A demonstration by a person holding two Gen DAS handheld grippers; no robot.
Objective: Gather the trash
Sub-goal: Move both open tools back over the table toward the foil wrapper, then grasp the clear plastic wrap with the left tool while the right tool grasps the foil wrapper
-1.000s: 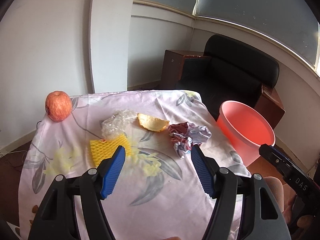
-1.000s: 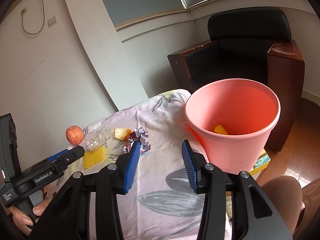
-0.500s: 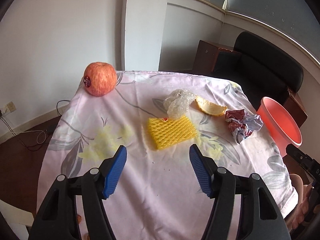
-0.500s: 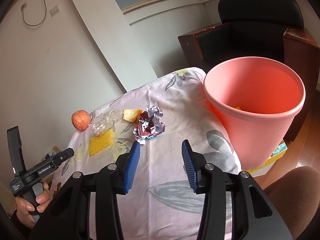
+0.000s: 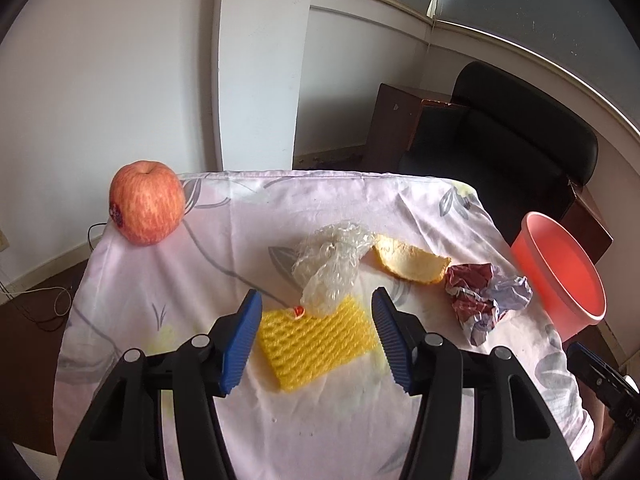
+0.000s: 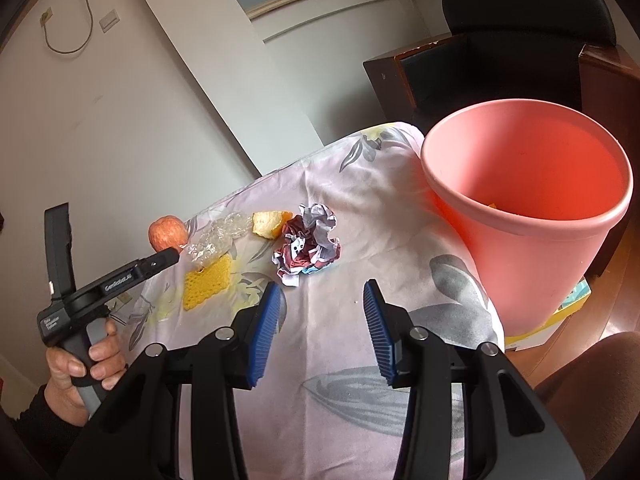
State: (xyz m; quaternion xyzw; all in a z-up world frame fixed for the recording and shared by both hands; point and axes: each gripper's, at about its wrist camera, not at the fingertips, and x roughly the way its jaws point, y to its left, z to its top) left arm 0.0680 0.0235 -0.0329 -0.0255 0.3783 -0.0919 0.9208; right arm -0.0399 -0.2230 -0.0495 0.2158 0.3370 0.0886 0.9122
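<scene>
A yellow foam net [image 5: 316,344] lies on the flowered tablecloth [image 5: 192,280], between the open fingers of my left gripper [image 5: 316,332], which is low over it. Behind it lie a clear plastic wrap [image 5: 332,260], an orange peel [image 5: 408,262] and a crumpled wrapper [image 5: 484,296]. My right gripper [image 6: 322,324] is open and empty over the cloth, in front of the crumpled wrapper [image 6: 310,248]. The foam net [image 6: 208,282], wrap [image 6: 218,238] and peel [image 6: 270,222] show there too. The pink bin [image 6: 532,200] stands right of the table, with a bit of orange inside.
A red apple [image 5: 146,202] sits at the table's far left corner; it also shows in the right wrist view [image 6: 167,232]. A black armchair [image 5: 512,136] and a dark wooden side table [image 5: 396,128] stand behind. A cardboard box [image 6: 568,304] lies on the floor by the bin.
My left gripper has swung left and moved in, from facing the wrapper to straddling the yellow foam net. My right gripper has shifted so the bin sits closer at the right.
</scene>
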